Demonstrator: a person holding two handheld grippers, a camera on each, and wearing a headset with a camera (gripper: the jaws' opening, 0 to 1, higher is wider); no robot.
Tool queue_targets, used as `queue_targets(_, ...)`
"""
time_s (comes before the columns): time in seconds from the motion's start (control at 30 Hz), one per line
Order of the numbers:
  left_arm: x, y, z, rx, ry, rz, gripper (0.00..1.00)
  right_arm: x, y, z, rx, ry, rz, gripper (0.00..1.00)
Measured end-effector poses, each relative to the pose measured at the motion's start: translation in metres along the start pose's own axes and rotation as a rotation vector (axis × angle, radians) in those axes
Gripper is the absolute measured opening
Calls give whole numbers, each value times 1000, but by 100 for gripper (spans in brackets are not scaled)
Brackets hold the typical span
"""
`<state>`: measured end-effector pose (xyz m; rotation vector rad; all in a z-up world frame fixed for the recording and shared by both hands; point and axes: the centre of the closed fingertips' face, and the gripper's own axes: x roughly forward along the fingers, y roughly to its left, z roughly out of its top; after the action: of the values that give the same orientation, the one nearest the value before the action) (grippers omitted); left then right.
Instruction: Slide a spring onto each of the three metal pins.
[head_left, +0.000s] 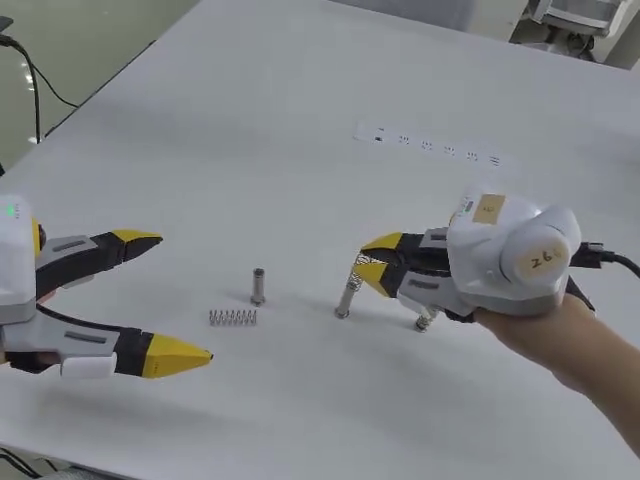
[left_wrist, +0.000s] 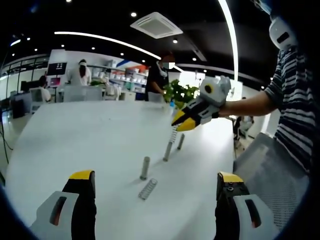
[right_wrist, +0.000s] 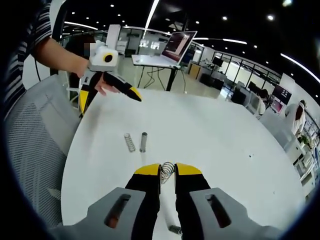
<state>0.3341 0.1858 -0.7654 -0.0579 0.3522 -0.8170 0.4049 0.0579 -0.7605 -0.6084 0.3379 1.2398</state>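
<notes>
Three pins (head_left: 258, 286) and three springs (head_left: 232, 317) show; right claw (head_left: 366, 257) pinches one spring (right_wrist: 168, 169).

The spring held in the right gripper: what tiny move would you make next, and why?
Probably ease it farther down, then let go. The right gripper pinches the spring by its upper end, while its lower end seems to sit over the leaning pin, much of which is bare.
</notes>
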Motion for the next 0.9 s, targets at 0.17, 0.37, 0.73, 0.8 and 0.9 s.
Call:
queue_targets(0.17,-1,1,0,-3,-2,3,98,4,-1,-3,3,8,2,8)
queue_targets(0.37,-2,1,-2,-7,-1,5,98,11,4,-11,5,28,10,8)
queue_targets(0.73,-2,1,-5,-15,-5,12,97,26,9,-34,-12,102,24,8)
queue_targets(0.8,-2,1,-5,-17,-6,12,97,28,11,-38,-18,118,29,8)
queue_targets(0.9,-1,1,-4,-16,-10,12,97,32,12,-41,-20,127,32,8)
